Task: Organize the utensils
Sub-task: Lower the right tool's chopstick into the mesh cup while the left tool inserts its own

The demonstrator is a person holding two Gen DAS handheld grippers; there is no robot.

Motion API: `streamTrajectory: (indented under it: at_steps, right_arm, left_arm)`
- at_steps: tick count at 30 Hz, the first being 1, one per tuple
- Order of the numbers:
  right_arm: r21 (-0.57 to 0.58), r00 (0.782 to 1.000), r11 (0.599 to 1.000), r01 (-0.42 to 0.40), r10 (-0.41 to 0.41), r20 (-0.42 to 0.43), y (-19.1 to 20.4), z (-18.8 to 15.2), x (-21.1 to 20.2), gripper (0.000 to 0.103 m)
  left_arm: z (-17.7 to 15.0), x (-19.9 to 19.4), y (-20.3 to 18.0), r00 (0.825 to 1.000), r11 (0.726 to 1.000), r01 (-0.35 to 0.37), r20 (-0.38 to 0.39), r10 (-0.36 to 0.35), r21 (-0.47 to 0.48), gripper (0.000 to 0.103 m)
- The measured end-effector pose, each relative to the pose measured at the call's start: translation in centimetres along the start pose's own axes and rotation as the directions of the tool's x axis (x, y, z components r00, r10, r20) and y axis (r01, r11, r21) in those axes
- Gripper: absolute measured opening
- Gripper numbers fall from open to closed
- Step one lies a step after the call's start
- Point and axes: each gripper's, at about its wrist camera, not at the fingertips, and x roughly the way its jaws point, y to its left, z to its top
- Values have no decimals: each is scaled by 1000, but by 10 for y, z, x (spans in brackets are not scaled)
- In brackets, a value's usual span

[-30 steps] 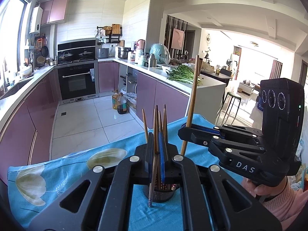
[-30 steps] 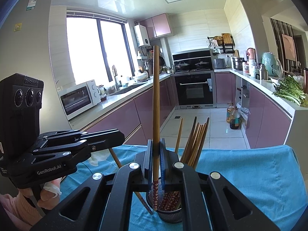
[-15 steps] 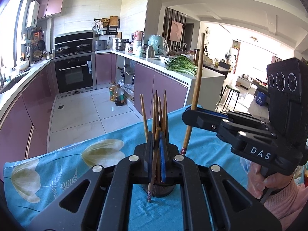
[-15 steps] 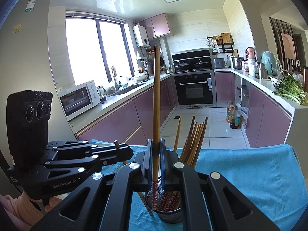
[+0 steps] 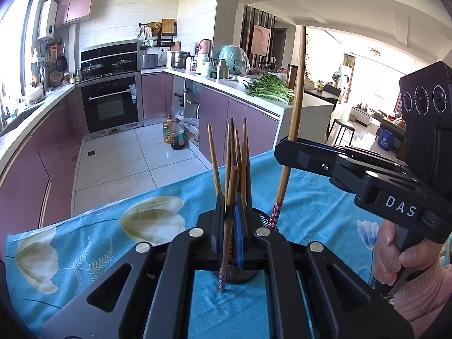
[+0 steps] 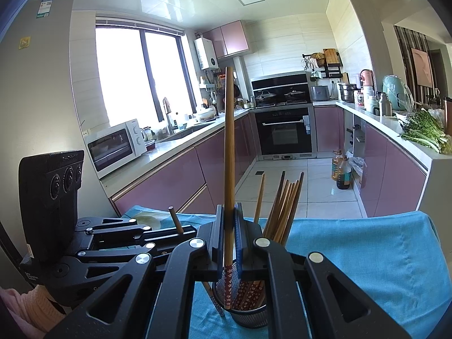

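right wrist view: my right gripper pinches a chopstick upright over the mesh holder to drop it in — my left gripper grips another chopstick likewise.

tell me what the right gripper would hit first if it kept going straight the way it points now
Most likely the bundle of chopsticks standing in the mesh cup just ahead of the right gripper, which is shut on one chopstick. Depth is hard to judge through the fisheye, so it may pass just left of them.
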Motion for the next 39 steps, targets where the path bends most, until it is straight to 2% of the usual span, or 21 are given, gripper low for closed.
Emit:
streamTrajectory:
  at_steps: [27,39]
  right_arm:
    - [12,1000,1000,6,-6,11,-1,0,0,6]
    - [21,1000,1000,23,-23,10,-4,4,7,6]
  left_arm:
    - [27,-50,7,995,1000,12,102,-12,2,6]
    - [39,-75,6,986,999,36,166,-34,-11,6]
